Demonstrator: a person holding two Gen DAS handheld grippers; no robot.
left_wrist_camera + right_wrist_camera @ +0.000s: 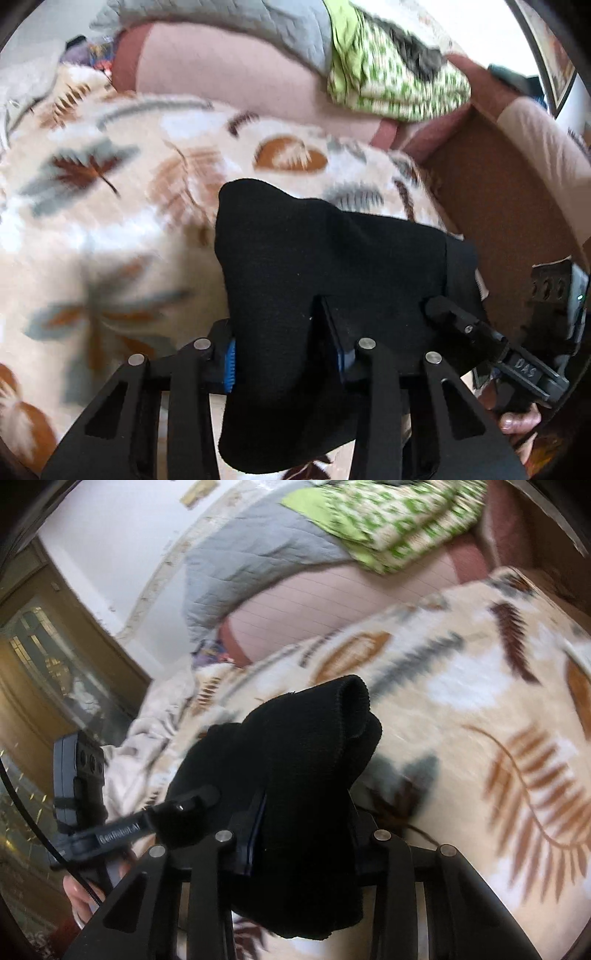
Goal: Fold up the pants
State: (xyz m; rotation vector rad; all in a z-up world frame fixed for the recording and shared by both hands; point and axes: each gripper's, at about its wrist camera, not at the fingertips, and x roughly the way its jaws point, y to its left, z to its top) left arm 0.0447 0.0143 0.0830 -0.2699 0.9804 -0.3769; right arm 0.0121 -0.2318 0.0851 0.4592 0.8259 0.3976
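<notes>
The black pants (314, 258) hang bunched over my left gripper (284, 354), whose jaws are shut on the cloth, held above a cream leaf-print blanket (110, 184). In the right wrist view the same black pants (303, 746) drape over my right gripper (306, 834), also shut on the fabric, with a ribbed hem (354, 690) sticking up. The other gripper shows at the right edge of the left view (517, 354) and at the left of the right view (110, 830). The fingertips are hidden by cloth.
The blanket (480, 701) covers a bed with a pink sheet (221, 62). A grey quilt (251, 554) and a green-patterned cloth (388, 74) lie at the far end. A brown bed frame (498, 192) is at the right; a wooden door (44, 664) is at the left.
</notes>
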